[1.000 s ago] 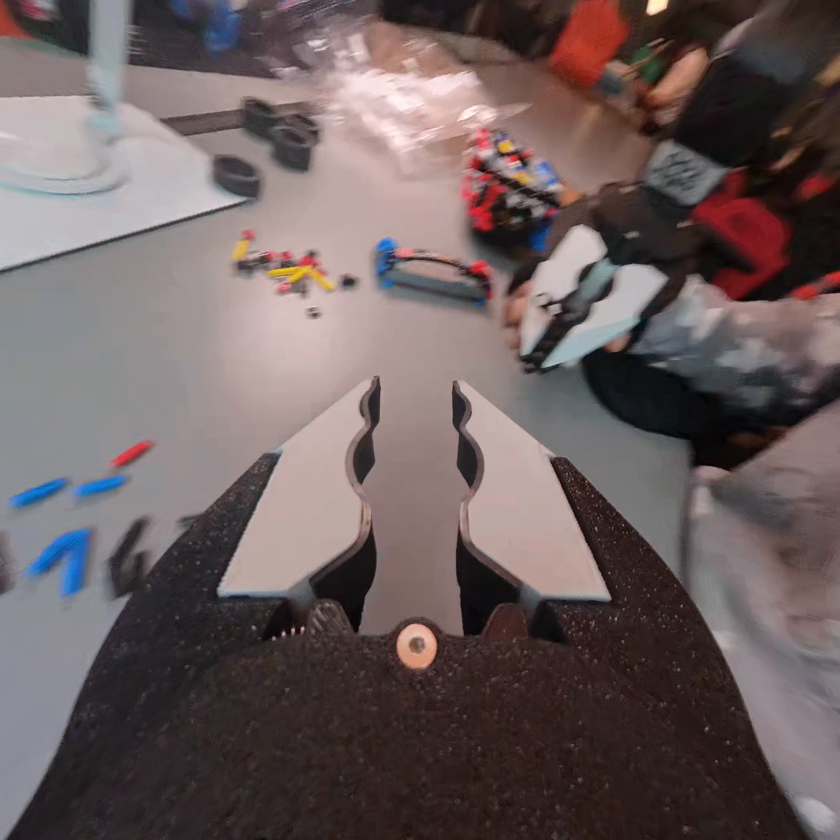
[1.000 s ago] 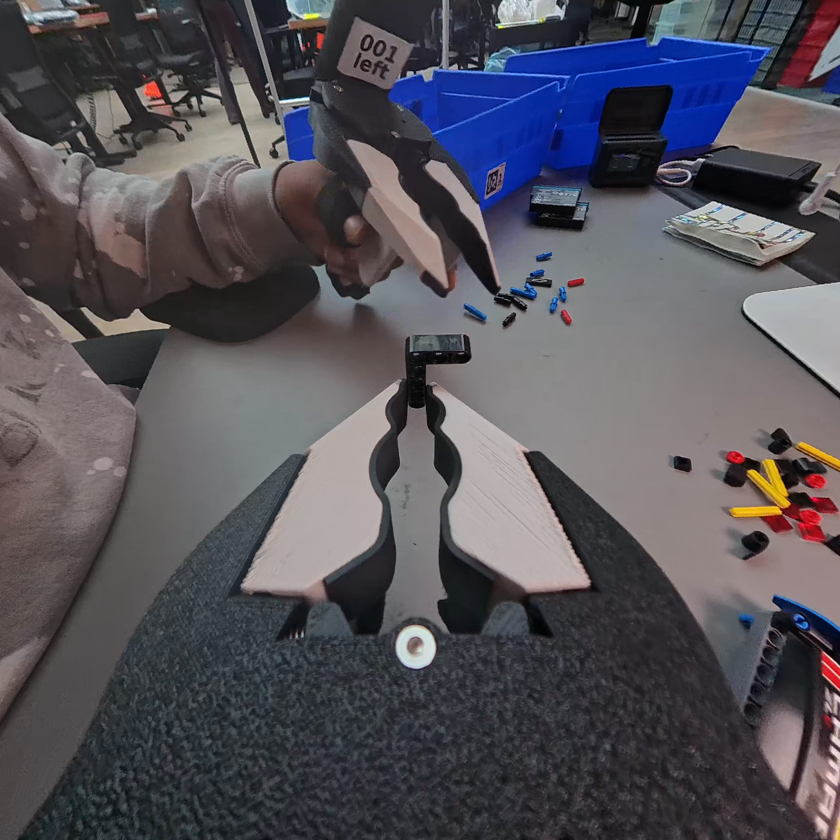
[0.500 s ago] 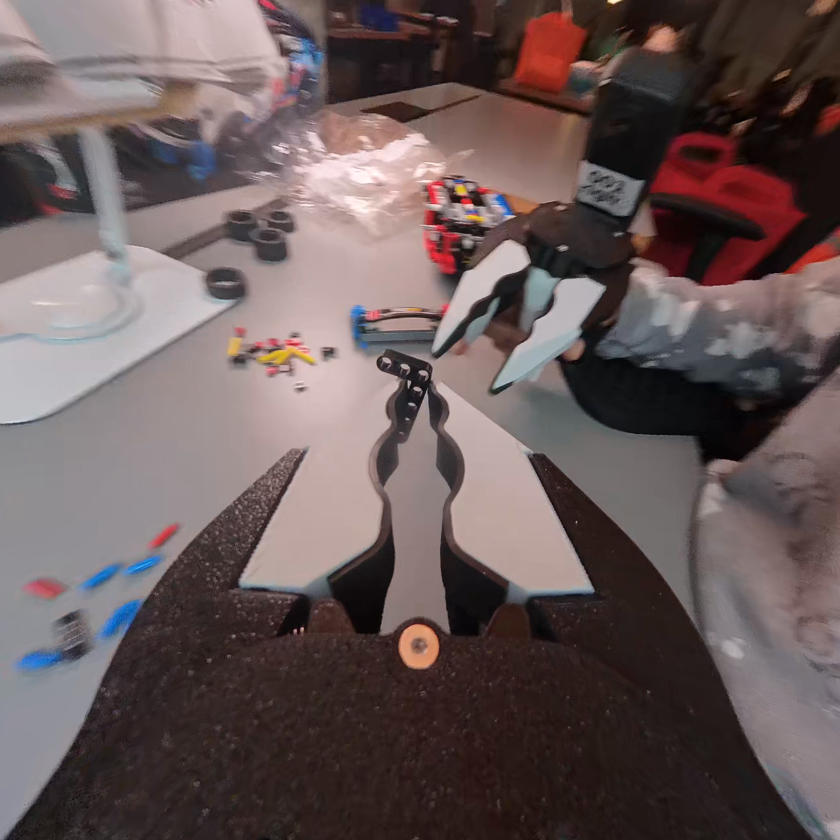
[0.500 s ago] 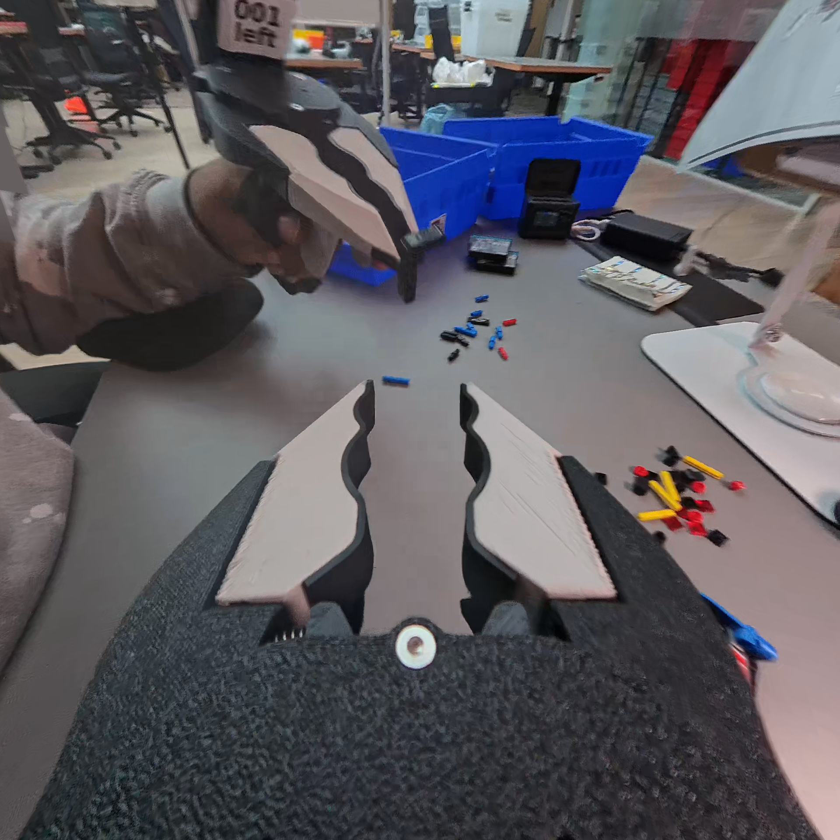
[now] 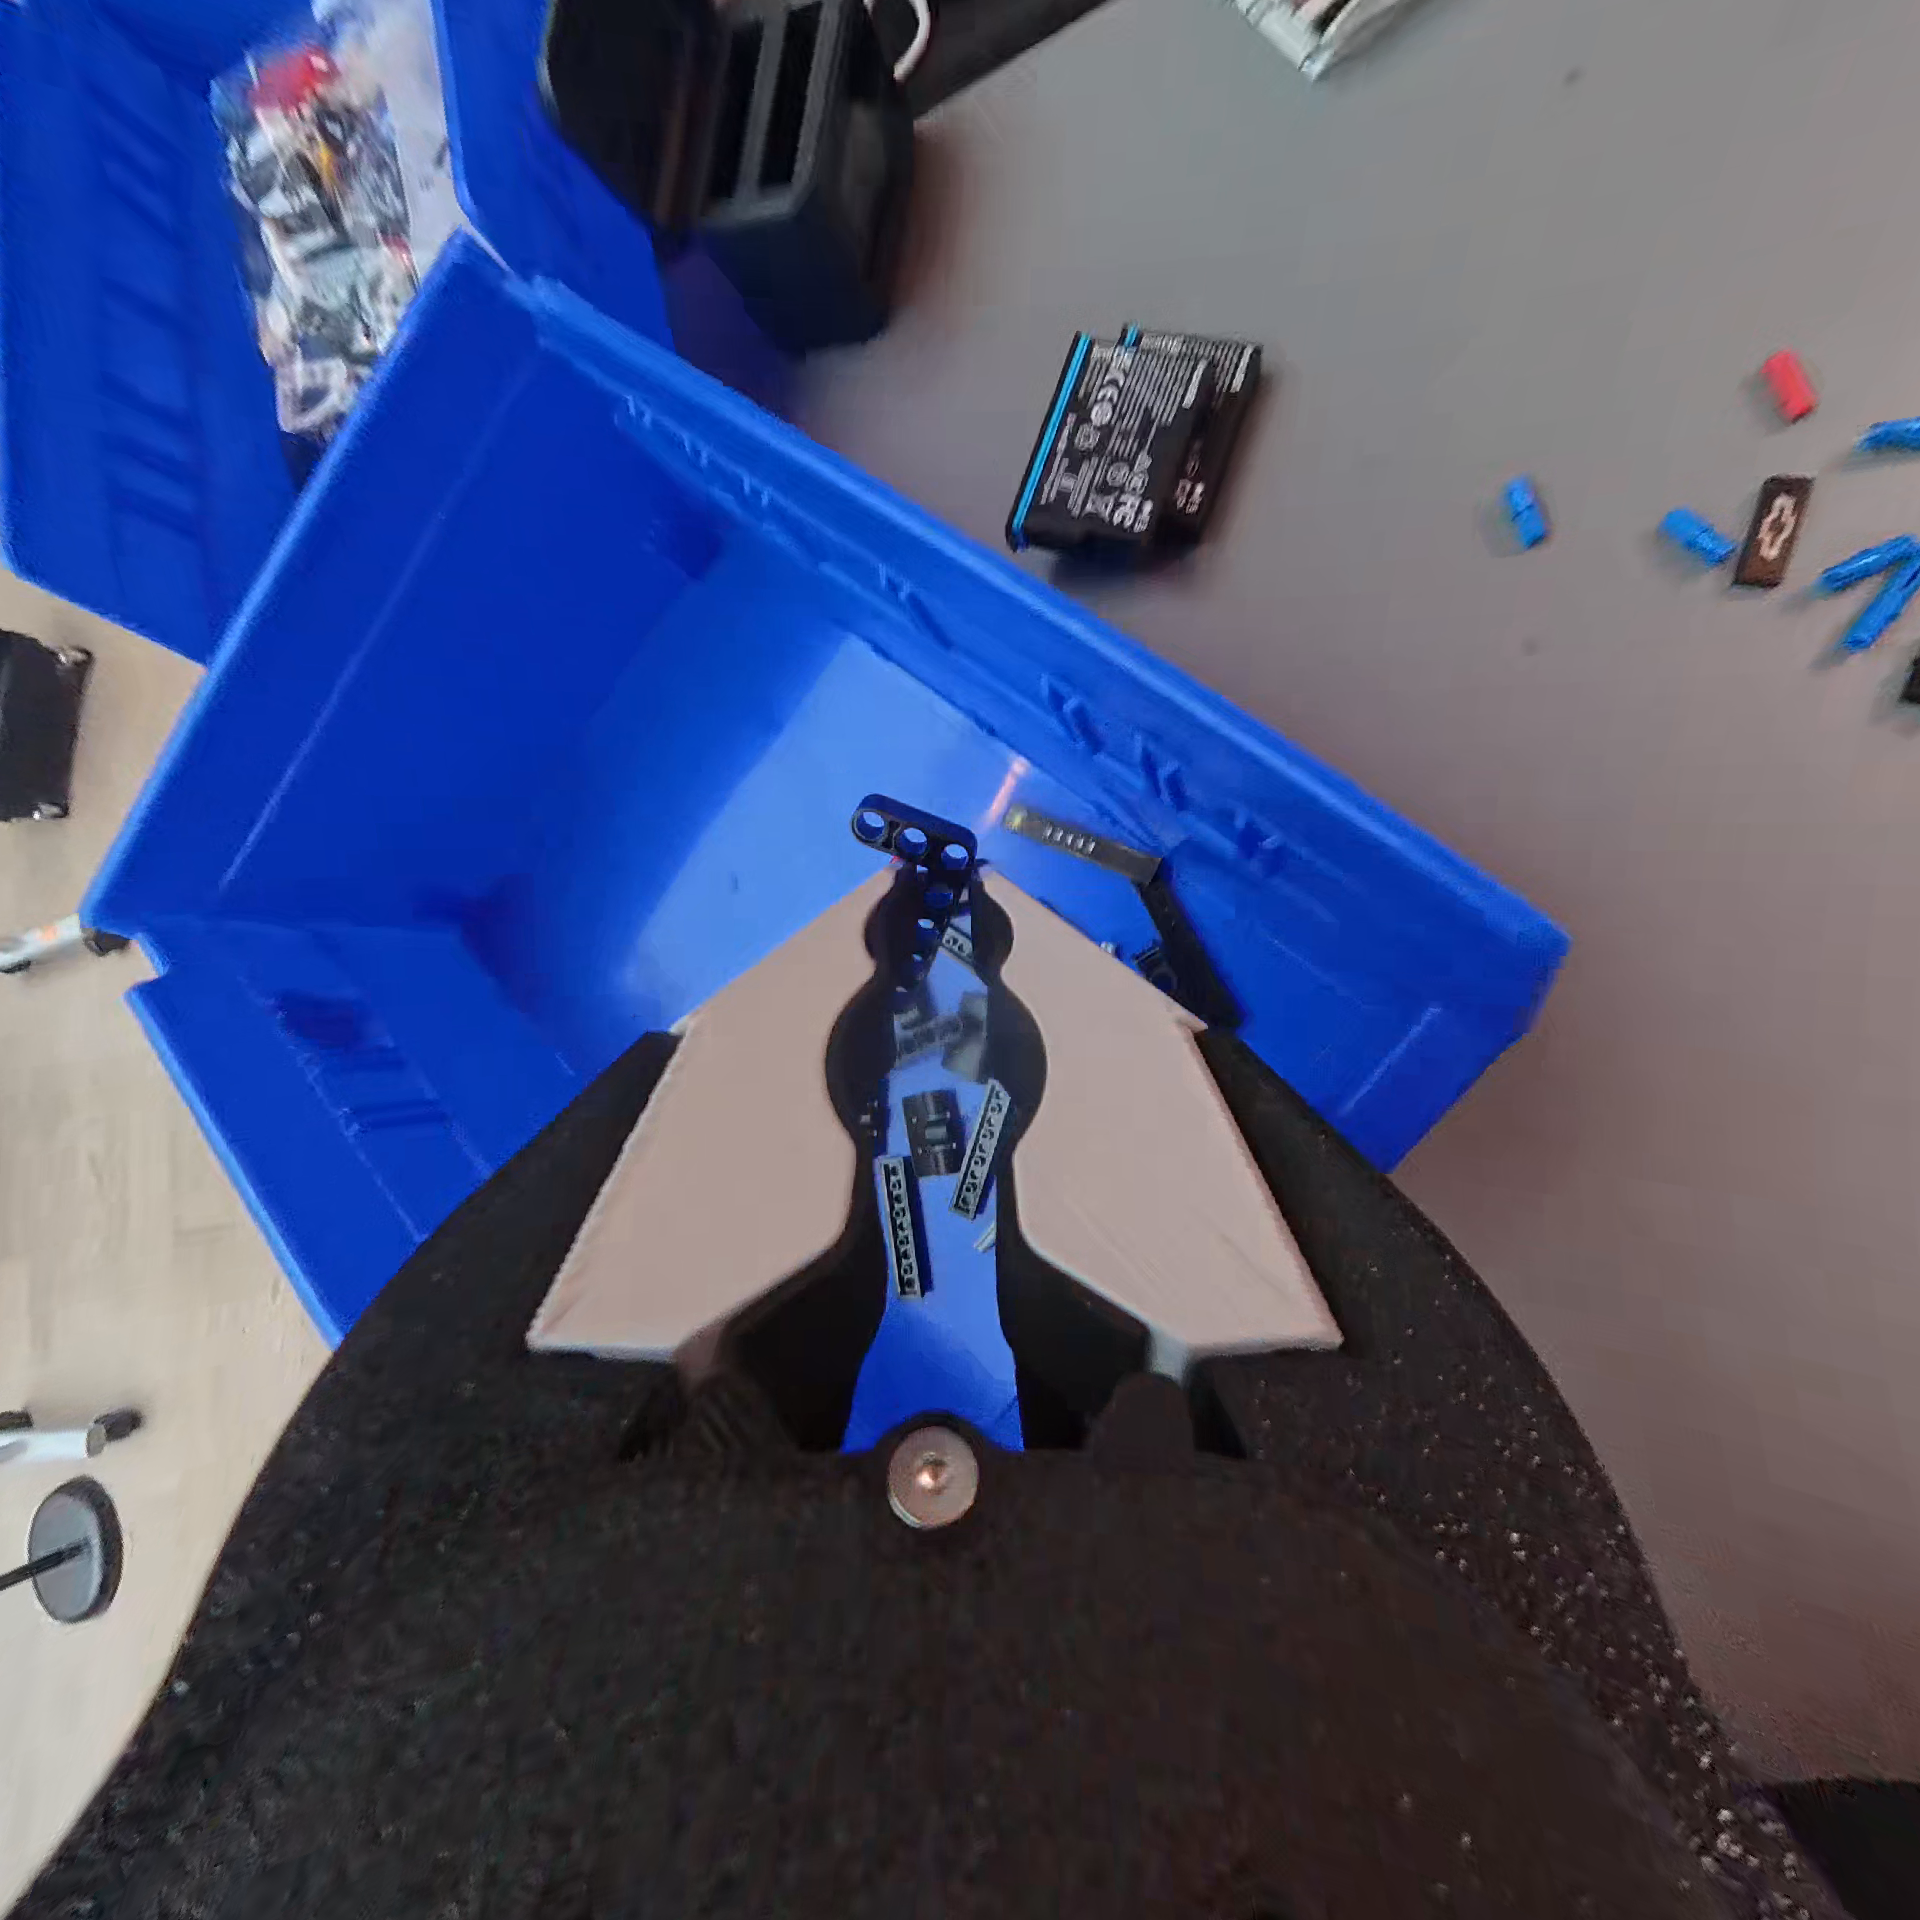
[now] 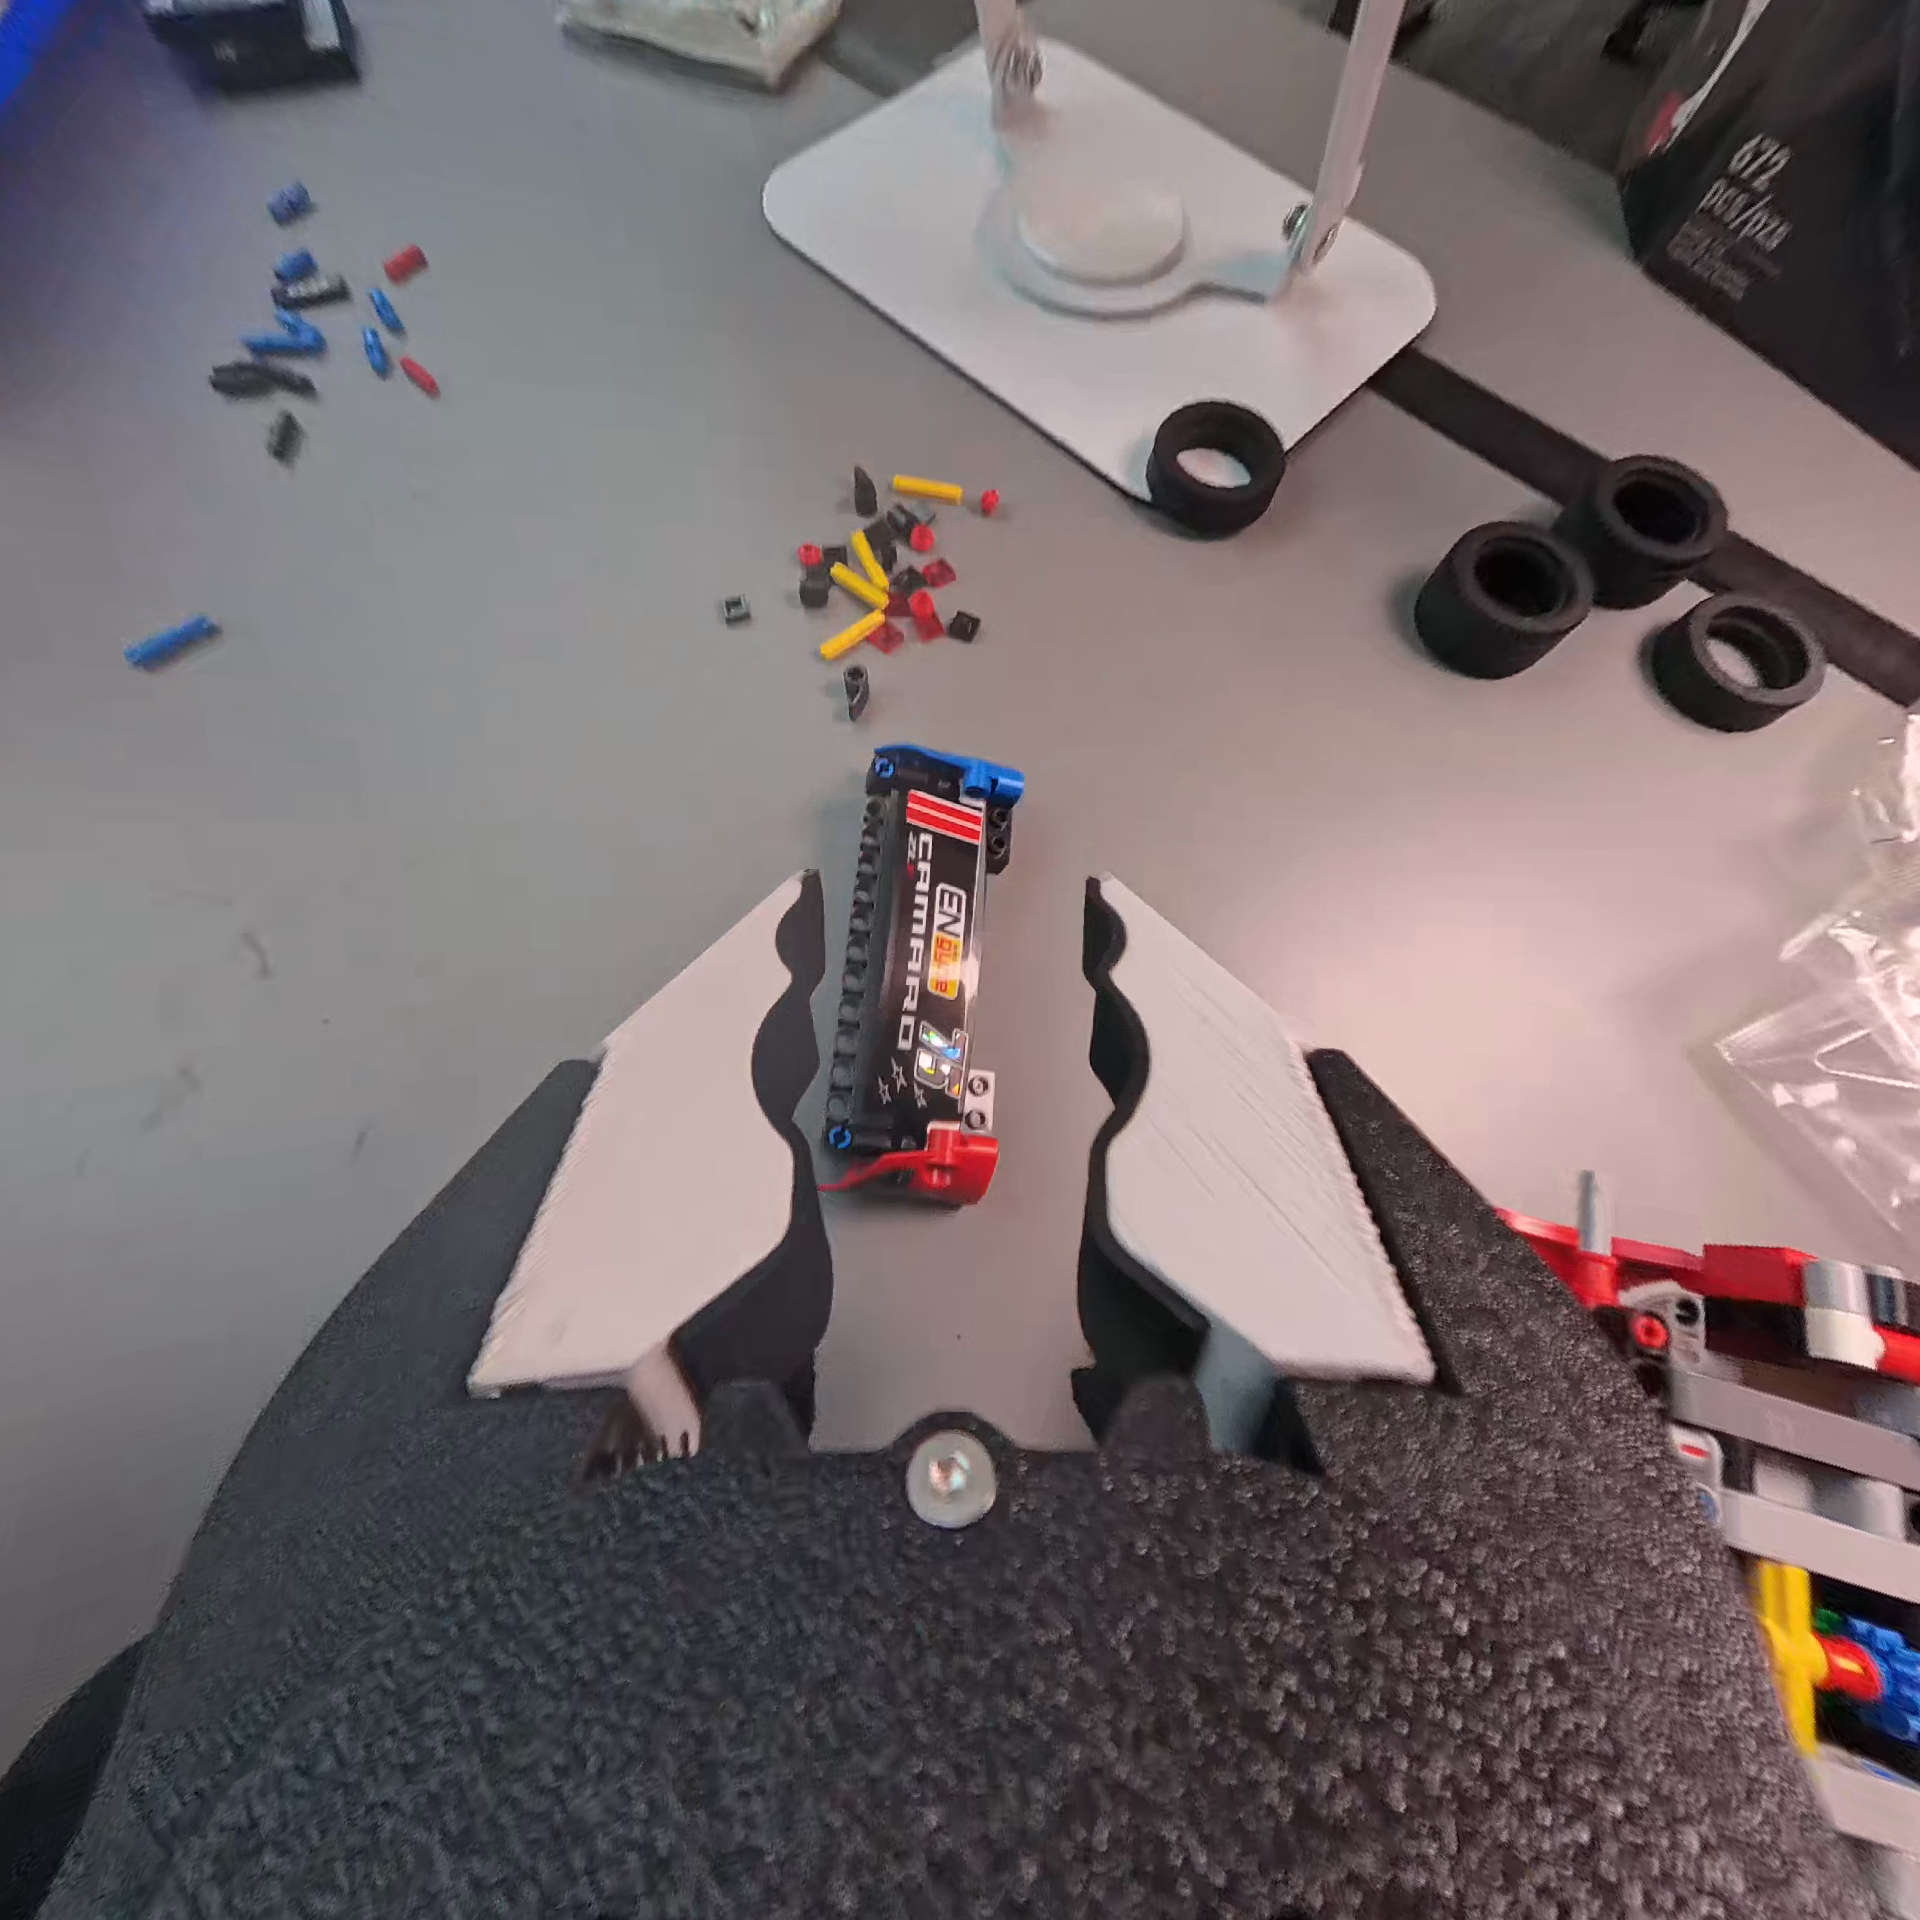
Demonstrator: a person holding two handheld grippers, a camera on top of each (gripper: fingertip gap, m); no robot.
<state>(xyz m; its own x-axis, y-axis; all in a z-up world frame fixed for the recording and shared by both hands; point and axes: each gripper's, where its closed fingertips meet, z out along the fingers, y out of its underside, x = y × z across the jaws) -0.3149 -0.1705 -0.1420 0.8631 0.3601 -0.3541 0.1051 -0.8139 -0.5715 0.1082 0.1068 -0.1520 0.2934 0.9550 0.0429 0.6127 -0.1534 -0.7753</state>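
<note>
My left gripper [image 5: 933, 883] is shut on a black L-shaped beam with round holes [image 5: 914, 833] and holds it above the inside of a blue plastic bin [image 5: 436, 665]. Several black beams [image 5: 940, 1143] lie on the bin's floor below the fingers. My right gripper [image 6: 948, 883] is open and empty, just above the grey table. A black panel assembly with a sticker, a blue end and a red end [image 6: 920, 977] lies on the table between its fingers, touching neither.
Black battery packs [image 5: 1138, 442] and small blue and red pins [image 5: 1860, 561] lie beside the bin. In the right wrist view are a pile of small yellow, red and black parts [image 6: 883, 582], several black tyres [image 6: 1507, 597], a white stand base [image 6: 1101, 260], clear plastic bags [image 6: 1849, 997] and a partly built model car [image 6: 1787, 1455]. My hands' fingertips stand some 50 centimetres from each other.
The black beam passed from my right gripper to my left, which shut on it and swung over the blue bin. My right gripper opened and moved over the sticker panel assembly.
</note>
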